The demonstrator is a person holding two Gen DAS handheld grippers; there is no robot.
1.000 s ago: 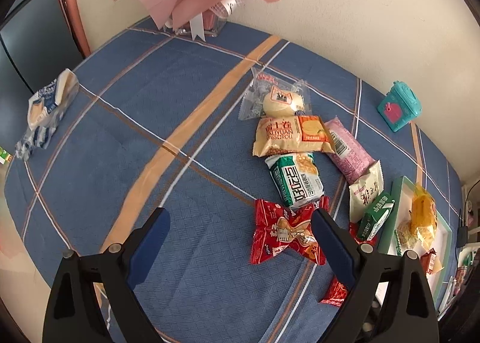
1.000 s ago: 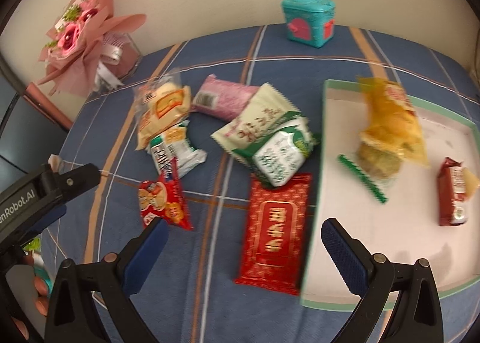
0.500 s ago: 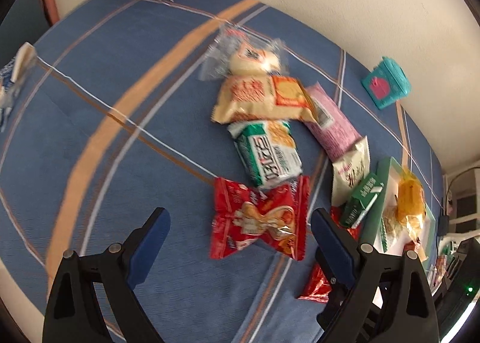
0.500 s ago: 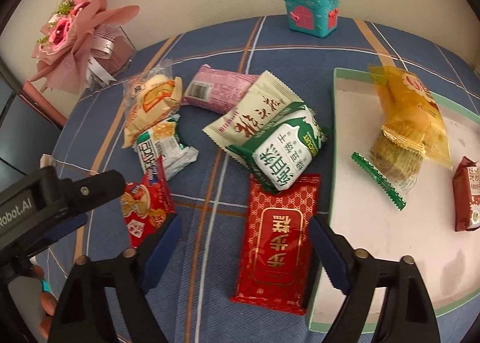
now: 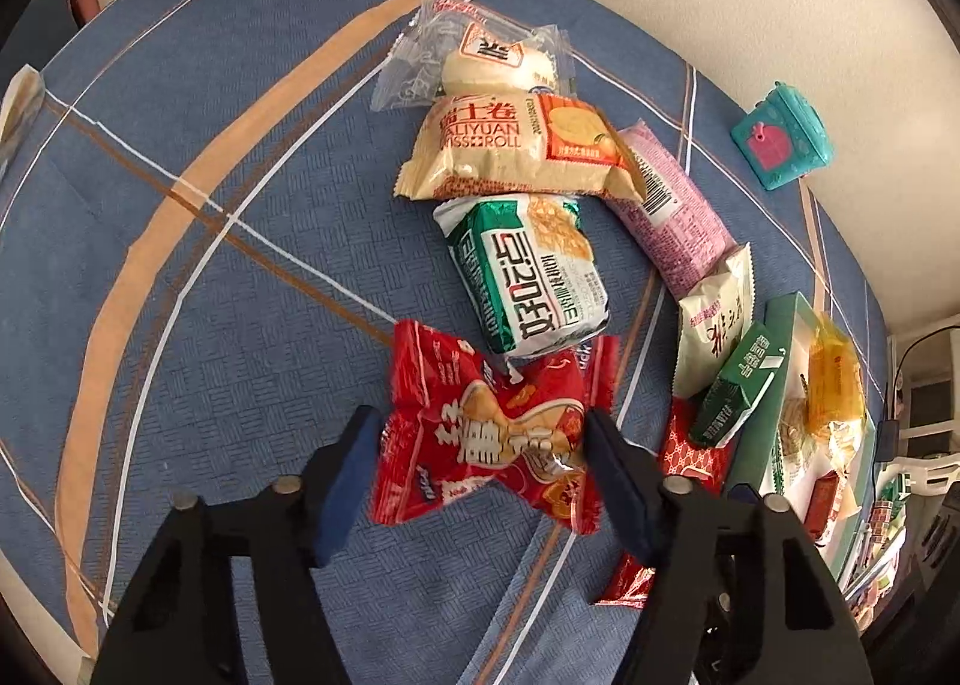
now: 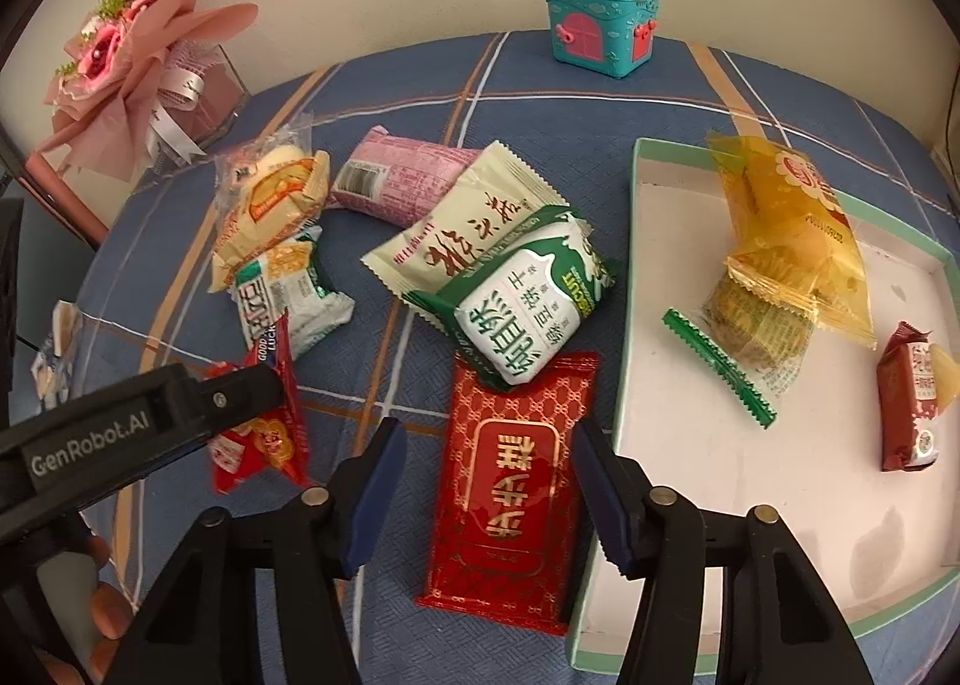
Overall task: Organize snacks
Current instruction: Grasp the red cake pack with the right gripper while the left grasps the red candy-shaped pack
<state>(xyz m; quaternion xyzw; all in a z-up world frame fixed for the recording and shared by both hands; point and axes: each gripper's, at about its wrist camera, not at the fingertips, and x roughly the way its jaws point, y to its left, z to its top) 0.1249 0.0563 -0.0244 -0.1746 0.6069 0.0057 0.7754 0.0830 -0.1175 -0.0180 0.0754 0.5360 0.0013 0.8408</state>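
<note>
In the left wrist view my left gripper [image 5: 483,445] points down at the blue checked cloth. Its jaws are closing, and both pads touch the sides of a crinkled red snack packet [image 5: 492,433]. The right wrist view shows that packet [image 6: 264,439] pinched up on edge behind the left gripper's finger [image 6: 240,397]. My right gripper [image 6: 489,457] straddles a flat red-and-gold packet [image 6: 504,475] lying beside the tray [image 6: 633,265]. Its jaws are closing too. The right pad is at the packet's edge and a gap shows at the left pad.
The white, green-rimmed tray holds a yellow packet [image 6: 786,217], a clear-wrapped cake [image 6: 750,325] and a small dark red packet [image 6: 912,403]. Several more snacks lie in a heap, among them a green-white packet [image 6: 528,313]. A teal toy box [image 6: 600,25] and a bouquet [image 6: 120,55] stand at the back.
My left gripper has come down onto the red packet and its jaws have narrowed onto it. The right jaws have narrowed around the red-and-gold packet, and that hand has barely moved.
</note>
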